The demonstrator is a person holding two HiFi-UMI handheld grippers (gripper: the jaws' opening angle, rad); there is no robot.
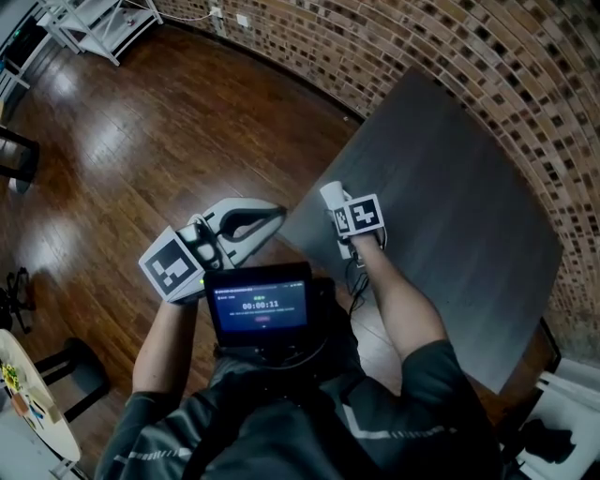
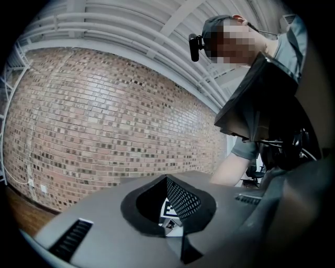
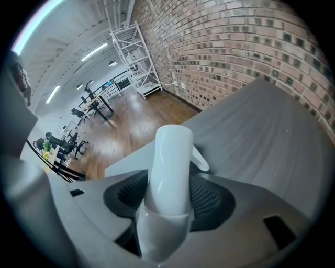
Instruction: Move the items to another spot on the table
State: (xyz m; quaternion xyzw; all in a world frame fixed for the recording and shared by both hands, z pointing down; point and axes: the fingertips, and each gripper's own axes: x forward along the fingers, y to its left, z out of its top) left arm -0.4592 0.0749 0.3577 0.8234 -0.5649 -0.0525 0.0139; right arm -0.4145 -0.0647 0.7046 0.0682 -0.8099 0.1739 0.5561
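Sleeves of a dark shirt fill the bottom of the head view, with a small lit screen [image 1: 261,307] mounted just ahead of them. Both bare forearms reach forward past it.

The left gripper [image 1: 274,218] is held out level over the wooden floor [image 1: 141,141], just off the table's [image 1: 450,216] nearest corner. Its jaws stand spread with nothing between them. In the left gripper view the black-and-white marker cube [image 2: 170,209] of the other gripper shows through the gap.

The right gripper [image 3: 170,201] tilts steeply downward over that same corner. Its jaws are pinched on a white item [image 3: 170,157], a smooth rounded tube seated in a wider translucent collar, with a small curved tab on one side. The meshed pads press on it from both sides, and its rounded end sticks out well beyond the fingertips. It hangs above the table just inside the edge that faces the open floor. Whether any part of it touches the tabletop cannot be told.

The dark grey tabletop stretches away bare beyond the item. Its far edges run close along a curved brick wall [image 1: 525,84]. Much farther off across the floor, a white shelving frame [image 1: 94,23] stands against the wall.
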